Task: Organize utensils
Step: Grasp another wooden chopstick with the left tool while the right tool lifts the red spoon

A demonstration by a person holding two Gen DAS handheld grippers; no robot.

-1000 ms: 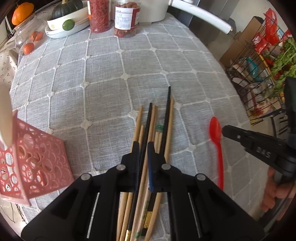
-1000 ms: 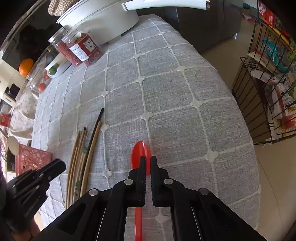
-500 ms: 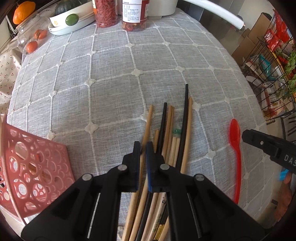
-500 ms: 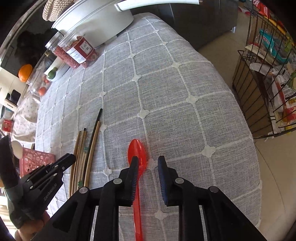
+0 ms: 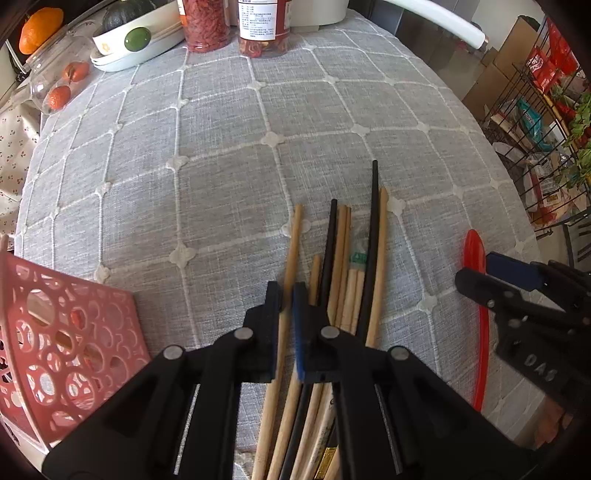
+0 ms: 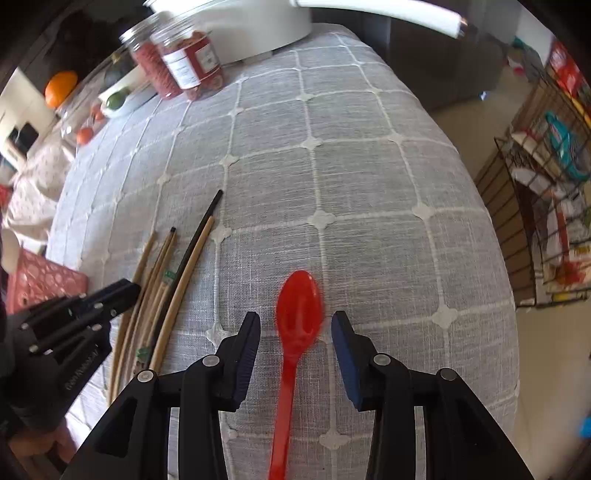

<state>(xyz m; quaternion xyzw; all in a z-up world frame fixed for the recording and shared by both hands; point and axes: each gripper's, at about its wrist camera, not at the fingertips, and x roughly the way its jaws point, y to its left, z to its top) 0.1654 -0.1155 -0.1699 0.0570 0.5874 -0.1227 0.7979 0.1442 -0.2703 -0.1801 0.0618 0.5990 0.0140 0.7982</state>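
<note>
Chopsticks (image 5: pixel 334 295), wood and black, lie bunched on the grey checked tablecloth (image 5: pixel 221 166); the left gripper (image 5: pixel 286 306) is pinched onto one wooden stick. Just right of them lies a red spoon (image 6: pixel 297 332), between the right gripper's (image 6: pixel 295 339) widening jaws, untouched. "DAS" reads on that gripper. Labelled jars (image 5: pixel 264 26) hold red dried food, print illegible. Only the left view shows the pink basket (image 5: pixel 66 343) clearly.

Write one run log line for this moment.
left gripper: shut on wooden chopstick | right gripper: opening, astride red spoon, no contact
</note>
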